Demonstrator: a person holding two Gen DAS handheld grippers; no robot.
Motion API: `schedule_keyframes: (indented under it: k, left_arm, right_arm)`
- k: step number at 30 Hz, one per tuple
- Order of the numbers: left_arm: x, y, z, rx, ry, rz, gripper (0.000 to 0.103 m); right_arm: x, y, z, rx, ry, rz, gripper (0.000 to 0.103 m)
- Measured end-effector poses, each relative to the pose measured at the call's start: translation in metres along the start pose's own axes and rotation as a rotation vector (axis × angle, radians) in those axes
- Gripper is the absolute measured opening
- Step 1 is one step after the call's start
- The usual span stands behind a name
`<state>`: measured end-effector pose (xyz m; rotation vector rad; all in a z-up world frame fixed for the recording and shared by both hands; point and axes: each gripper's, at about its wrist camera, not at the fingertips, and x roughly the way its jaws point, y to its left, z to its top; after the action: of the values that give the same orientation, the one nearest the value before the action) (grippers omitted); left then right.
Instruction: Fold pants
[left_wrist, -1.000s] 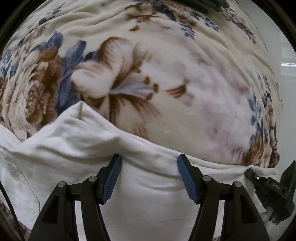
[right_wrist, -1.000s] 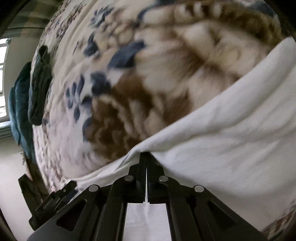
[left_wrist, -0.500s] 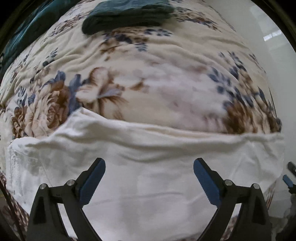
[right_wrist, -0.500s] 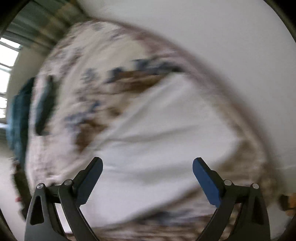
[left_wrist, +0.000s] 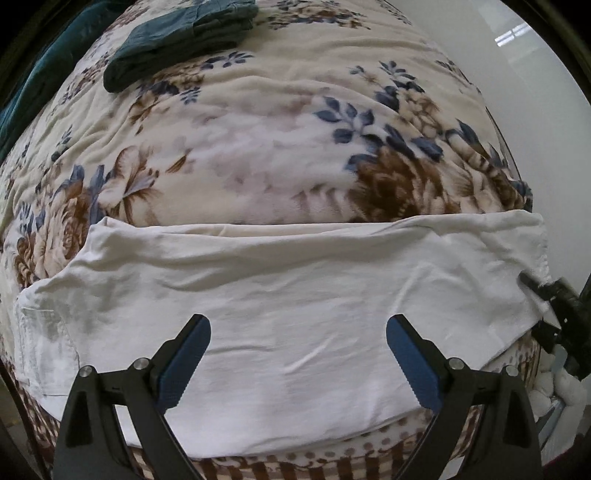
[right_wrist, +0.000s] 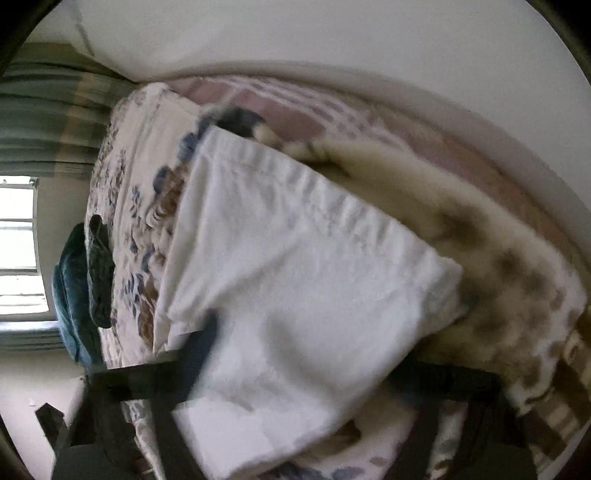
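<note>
The left gripper (left_wrist: 297, 354) hangs above the pants (left_wrist: 295, 314), its blue pads spread wide with nothing between them. A second ago those pads stood closer together, right at the folded edge; now they sit higher and clear of the cloth. The pants lie folded in a long white band across the near edge of the blanket (left_wrist: 258, 155), one pocket at the left end.

At the band's right end the right gripper (left_wrist: 554, 302) shows as a dark shape at the hem. In its own view it is badly blurred: its fingers (right_wrist: 201, 354) look apart over the white cloth, though its jaws have just been closing, and I cannot tell whether they grip. A second ago they were pinched shut on the fold, half a second ago wide.

Farther back, dark green clothes (left_wrist: 177, 40) lie on the blanket.
</note>
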<state>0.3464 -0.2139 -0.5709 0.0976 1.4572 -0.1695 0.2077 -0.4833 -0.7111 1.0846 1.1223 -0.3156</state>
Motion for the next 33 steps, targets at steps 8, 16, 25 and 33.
schedule_keyframes:
  k: [8,16,25,33]
  left_arm:
    - [0.007,0.031,-0.007,-0.062,0.034,0.037,0.098]
    - [0.014,0.076,0.003,-0.171,0.054,0.058,0.098]
    - [0.053,0.092,0.043,-0.179,0.052,0.119,0.098]
    - [0.071,0.129,0.047,-0.264,0.074,0.145,0.098]
  right_arm:
    - [-0.011,-0.031,0.004,0.087,0.048,-0.075,0.019]
    - [-0.080,0.048,-0.008,-0.164,-0.045,-0.393,0.056]
    - [0.084,0.219,-0.100,-0.509,0.350,-0.007,0.014]
    - [0.161,0.221,-0.092,-0.400,0.370,-0.026,0.000]
